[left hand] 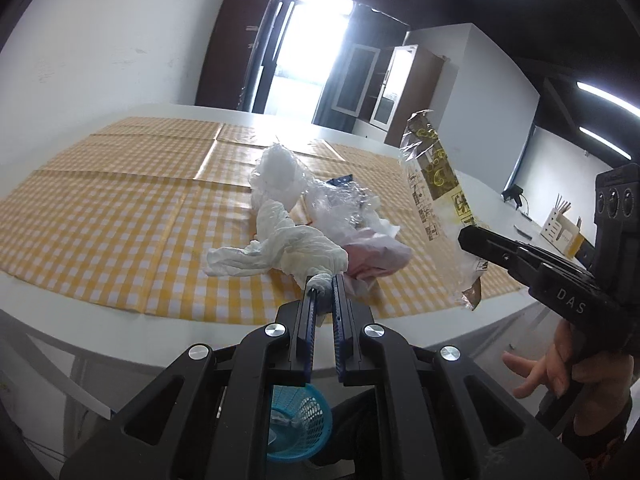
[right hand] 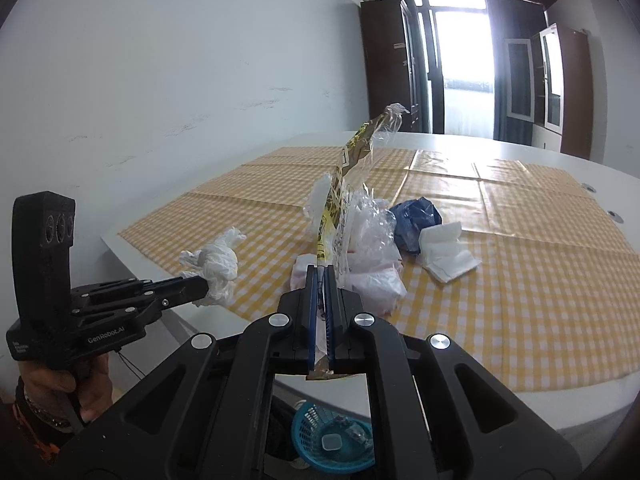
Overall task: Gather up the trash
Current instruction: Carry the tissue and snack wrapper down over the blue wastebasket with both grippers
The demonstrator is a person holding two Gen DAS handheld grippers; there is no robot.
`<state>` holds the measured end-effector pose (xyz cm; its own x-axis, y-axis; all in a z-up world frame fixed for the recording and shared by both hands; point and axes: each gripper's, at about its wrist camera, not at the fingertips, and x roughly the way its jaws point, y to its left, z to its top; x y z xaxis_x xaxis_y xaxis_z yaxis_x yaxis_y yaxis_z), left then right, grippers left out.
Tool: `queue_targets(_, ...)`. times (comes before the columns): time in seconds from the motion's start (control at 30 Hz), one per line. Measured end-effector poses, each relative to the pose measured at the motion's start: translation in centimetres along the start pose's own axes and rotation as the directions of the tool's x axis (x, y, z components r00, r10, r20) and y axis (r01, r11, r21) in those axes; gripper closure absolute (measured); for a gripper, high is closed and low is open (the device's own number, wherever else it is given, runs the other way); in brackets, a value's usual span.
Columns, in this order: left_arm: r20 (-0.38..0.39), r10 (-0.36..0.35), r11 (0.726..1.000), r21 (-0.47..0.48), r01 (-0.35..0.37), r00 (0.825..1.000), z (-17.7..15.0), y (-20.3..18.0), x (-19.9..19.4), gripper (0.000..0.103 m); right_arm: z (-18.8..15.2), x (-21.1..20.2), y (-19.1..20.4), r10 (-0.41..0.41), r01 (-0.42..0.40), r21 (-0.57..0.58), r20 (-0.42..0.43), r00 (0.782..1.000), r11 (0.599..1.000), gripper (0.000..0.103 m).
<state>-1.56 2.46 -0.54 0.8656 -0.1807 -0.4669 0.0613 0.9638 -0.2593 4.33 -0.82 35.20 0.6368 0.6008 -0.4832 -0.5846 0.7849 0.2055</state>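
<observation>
Two black plastic grippers, the left gripper and the right gripper, each have blue-lined fingers, round silver bolts and white lettering. A beaded bracelet and a dark sleeve with orange show.

Glossy checked tablecloth, crinkly plastic wrapper

Trash pile on tablecloth; basket below (floor).

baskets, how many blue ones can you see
1. A single blue basket sits on the floor below the near table edge, straight under both grippers, with a few scraps already inside. Others may be hidden behind the grippers.
</observation>
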Motion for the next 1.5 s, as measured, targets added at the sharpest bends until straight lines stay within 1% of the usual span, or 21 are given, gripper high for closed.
queue_targets(0.13, 0.003, -0.012, 1.0, 0.026, 0.012, 1.0, -1.4, -1.7, -2.1, 0.096, -2.5, -2.2, -0.1, -0.016, 0.016, -0.011, -0.019, 1.0, 1.0, 0.1)
queue_targets(0.2, -0.002, -0.019, 0.997, 0.069, 0.019, 1.0, -2.2, -2.9, -2.9, 0.095, -3.5, -3.2, 0.0, -0.011, 0.011, -0.01, -0.029, 1.0, 1.0, 0.1)
queue_targets(0.27, 0.005, -0.001, 0.994, 0.107, 0.001, 1.0, -3.2, -3.8, -3.6, 0.095, -4.5, -4.2, 0.2, -0.004, 0.004, -0.01, -0.038, 0.999, 1.0, 0.1)
queue_targets(0.4, -0.002, 0.019, 0.992, 0.128, -0.018, 1.0, -5.4, -4.7, -4.1, 0.097, -6.5, -5.5, 0.6, 0.009, -0.01, -0.004, -0.045, 0.999, 1.0, 0.1)
queue_targets(0.5, -0.037, 0.057, 0.989, 0.138, -0.051, 0.998, -8.1, -4.8, -3.4, 0.098, -8.6, -6.0, 0.9, -0.008, 0.009, 0.019, -0.057, 0.998, 1.0, 0.1)
queue_targets(0.57, -0.069, 0.057, 0.991, 0.126, -0.048, 0.996, -9.9, -4.3, -3.0, 0.098, -10.2, -5.8, 1.1, -0.001, 0.003, 0.026, -0.085, 0.996, 1.0, 0.101)
queue_targets(0.67, -0.107, 0.073, 0.988, 0.141, -0.058, 0.992, -12.1, -3.6, -2.7, 0.098, -12.6, -5.6, 1.6, 0.001, 0.001, 0.012, -0.133, 0.991, 1.0, 0.101)
queue_targets(0.7, -0.116, 0.075, 0.988, 0.144, -0.058, 0.99, -12.7, -3.5, -2.6, 0.098, -13.3, -5.5, 1.8, 0.011, -0.009, 0.014, -0.151, 0.988, 1.0, 0.101)
queue_targets(0.77, -0.146, 0.072, 0.989, 0.136, -0.052, 0.987, -13.8, -2.8, -2.2, 0.098, -14.6, -5.1, 1.9, 0.057, -0.051, 0.035, -0.19, 0.98, 0.998, 0.1)
queue_targets(0.87, -0.187, 0.075, 0.991, 0.124, -0.052, 0.98, -15.0, -2.1, -1.1, 0.098, -16.2, -4.2, 3.4, 0.042, -0.054, -0.047, -0.221, 0.974, 0.997, 0.1)
queue_targets(0.9, -0.202, 0.076, 0.991, 0.12, -0.052, 0.977, -15.4, -1.8, -0.5, 0.098, -16.6, -3.8, 3.6, 0.05, -0.063, -0.049, -0.234, 0.971, 0.997, 0.101)
queue_targets(1.0, -0.244, 0.086, 0.992, 0.107, -0.061, 0.966, -16.6, -0.9, 1.1, 0.098, -18.0, -1.9, 3.5, 0.077, -0.082, -0.007, -0.293, 0.953, 0.997, 0.1)
queue_targets(1.03, -0.257, 0.089, 0.993, 0.101, -0.065, 0.962, -16.9, -0.5, 1.8, 0.098, -18.3, -1.3, 3.4, 0.071, -0.077, -0.009, -0.309, 0.949, 0.997, 0.1)
queue_targets(1.13, -0.29, 0.096, 0.994, 0.086, -0.074, 0.952, -18.0, 0.5, 3.5, 0.098, -20.0, 0.9, 3.1, 0.013, -0.028, -0.035, -0.361, 0.932, 0.999, 0.101)
queue_targets(1.2, -0.298, 0.099, 0.994, 0.073, -0.08, 0.95, -18.5, 1.0, 4.6, 0.098, -21.1, 2.6, 2.2, -0.004, -0.005, -0.023, -0.397, 0.918, 1.0, 0.101)
queue_targets(1.23, -0.309, 0.107, 0.994, 0.069, -0.09, 0.945, -18.7, 1.3, 5.3, 0.098, -21.5, 3.2, 1.7, -0.01, 0.004, -0.013, -0.414, 0.91, 1.0, 0.1)
queue_targets(1.3, -0.352, 0.104, 0.994, 0.052, -0.092, 0.93, -19.2, 1.8, 7.0, 0.098, -22.2, 4.8, 0.7, -0.008, 0.016, 0.014, -0.447, 0.895, 1.0, 0.1)
queue_targets(1.4, -0.425, 0.084, 0.996, 0.002, -0.092, 0.901, -19.7, 2.8, 9.7, 0.098, -22.8, 7.3, -0.4, 0.006, 0.024, 0.055, -0.49, 0.872, 0.998, 0.1)
queue_targets(1.5, -0.461, 0.074, 0.995, -0.024, -0.095, 0.884, -19.7, 3.5, 12.2, 0.098, -23.0, 9.7, -1.0, 0.031, 0.021, 0.092, -0.523, 0.852, 0.996, 0.101)
